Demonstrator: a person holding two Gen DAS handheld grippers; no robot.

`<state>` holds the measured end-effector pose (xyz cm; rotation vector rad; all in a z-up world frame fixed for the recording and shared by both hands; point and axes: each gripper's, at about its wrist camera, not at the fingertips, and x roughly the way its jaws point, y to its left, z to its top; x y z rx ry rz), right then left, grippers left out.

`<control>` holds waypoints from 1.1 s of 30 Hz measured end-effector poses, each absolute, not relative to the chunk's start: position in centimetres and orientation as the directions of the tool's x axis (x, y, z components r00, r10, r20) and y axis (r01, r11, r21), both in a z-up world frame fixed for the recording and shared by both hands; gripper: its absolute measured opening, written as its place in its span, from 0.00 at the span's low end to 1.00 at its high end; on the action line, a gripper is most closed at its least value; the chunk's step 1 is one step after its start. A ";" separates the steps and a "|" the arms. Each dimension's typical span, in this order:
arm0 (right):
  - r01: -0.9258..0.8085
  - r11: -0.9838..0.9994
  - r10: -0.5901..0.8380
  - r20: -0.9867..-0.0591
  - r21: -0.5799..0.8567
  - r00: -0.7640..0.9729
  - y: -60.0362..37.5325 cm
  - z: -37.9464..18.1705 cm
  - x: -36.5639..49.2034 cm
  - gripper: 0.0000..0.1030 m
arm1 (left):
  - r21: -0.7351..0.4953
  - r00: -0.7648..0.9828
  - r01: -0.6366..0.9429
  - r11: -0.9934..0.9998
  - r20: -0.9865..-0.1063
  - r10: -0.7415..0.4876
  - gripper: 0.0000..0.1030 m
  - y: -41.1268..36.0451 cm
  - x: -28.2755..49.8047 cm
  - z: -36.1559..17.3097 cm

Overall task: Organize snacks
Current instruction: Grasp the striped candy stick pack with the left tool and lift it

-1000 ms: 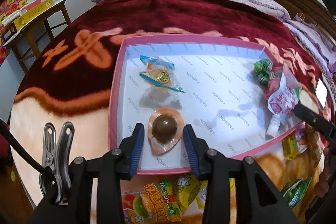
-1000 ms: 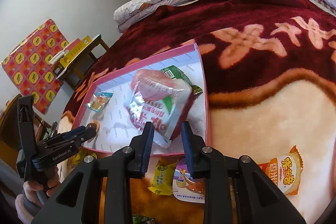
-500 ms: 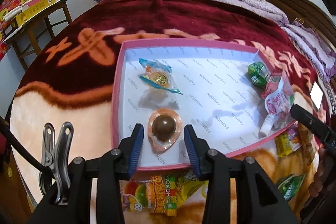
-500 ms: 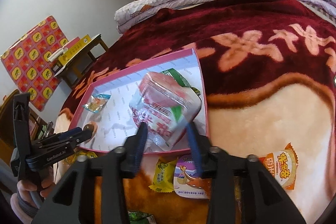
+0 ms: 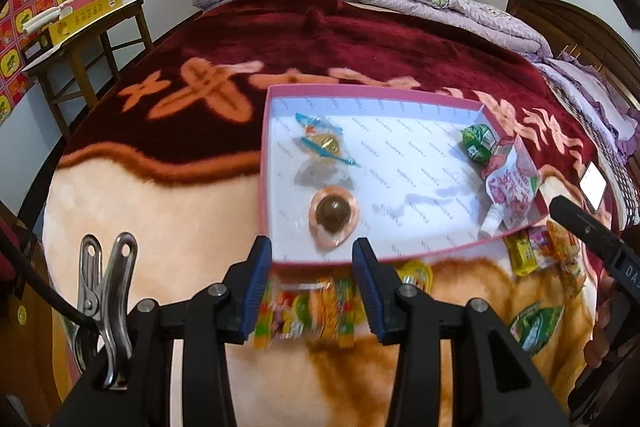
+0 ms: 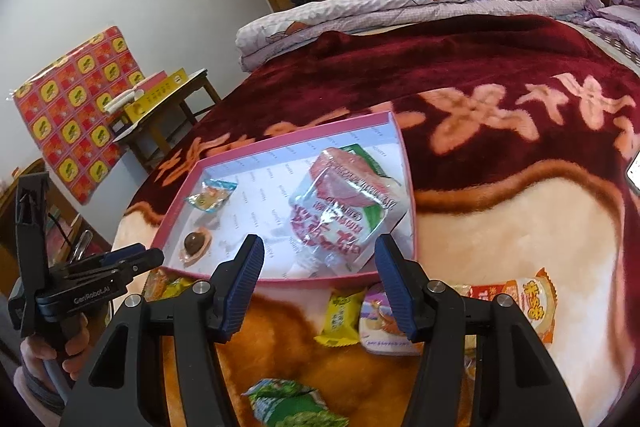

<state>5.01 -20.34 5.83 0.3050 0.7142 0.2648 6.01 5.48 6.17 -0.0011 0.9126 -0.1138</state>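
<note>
Now both grippers stand clear of the pink box, each with nothing between its fingers.

Left wrist view: the left gripper sits low at centre, its jaws parted moderately and opening, empty; just above them the chocolate ball in its orange cup lies inside the pink box, with a blue-ended wrapped candy above it and the red-and-white drink pouch leaning on the right wall. Right wrist view: the right gripper has its jaws wide and opening, the pouch lying free in the box beyond them. Loose packets, a yellow one among them, wait on the blanket; they look light, crinkly and slippery, best pinched by a sealed edge.
</note>
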 end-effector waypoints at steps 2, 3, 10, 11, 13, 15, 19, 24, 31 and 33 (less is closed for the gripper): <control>-0.141 0.922 0.344 -0.600 0.359 0.722 -19.9 5.9 4.7 0.57 | -0.045 0.601 0.088 0.995 -0.794 -0.089 0.43 5.9 5.4 6.0; -0.145 0.923 0.346 -0.602 0.357 0.720 -19.8 5.9 4.6 0.57 | -0.044 0.599 0.083 0.996 -0.796 -0.085 0.43 6.1 5.2 5.9; -0.181 0.923 0.362 -0.612 0.339 0.703 -18.2 6.0 3.7 0.57 | -0.109 0.552 0.056 0.992 -0.825 -0.122 0.43 7.5 4.8 4.4; -0.186 0.924 0.364 -0.613 0.335 0.701 -18.0 5.9 3.6 0.57 | -0.125 0.545 0.059 0.990 -0.827 -0.137 0.43 7.6 4.7 4.2; -0.196 0.925 0.365 -0.618 0.326 0.696 -17.6 5.9 3.4 0.57 | -0.156 0.536 0.068 0.985 -0.827 -0.168 0.44 7.6 4.7 3.9; -0.200 0.926 0.364 -0.622 0.320 0.693 -17.4 5.8 3.3 0.57 | -0.145 0.540 0.071 0.987 -0.826 -0.160 0.47 7.3 4.6 3.9; -0.203 0.927 0.364 -0.629 0.314 0.687 -17.1 5.5 3.2 0.57 | -0.128 0.538 0.086 0.988 -0.829 -0.154 0.47 6.5 4.5 3.3; -0.202 0.927 0.366 -0.637 0.317 0.678 -17.0 5.2 3.3 0.57 | -0.092 0.538 0.091 0.992 -0.834 -0.127 0.47 5.6 4.4 2.4; -0.199 0.926 0.369 -0.651 0.322 0.663 -16.8 4.7 3.3 0.57 | -0.103 0.559 0.090 0.991 -0.818 -0.136 0.38 6.0 4.1 2.6; -0.203 0.925 0.371 -0.654 0.320 0.659 -16.6 4.6 3.3 0.57 | -0.099 0.567 0.087 0.991 -0.813 -0.131 0.37 6.2 4.0 2.8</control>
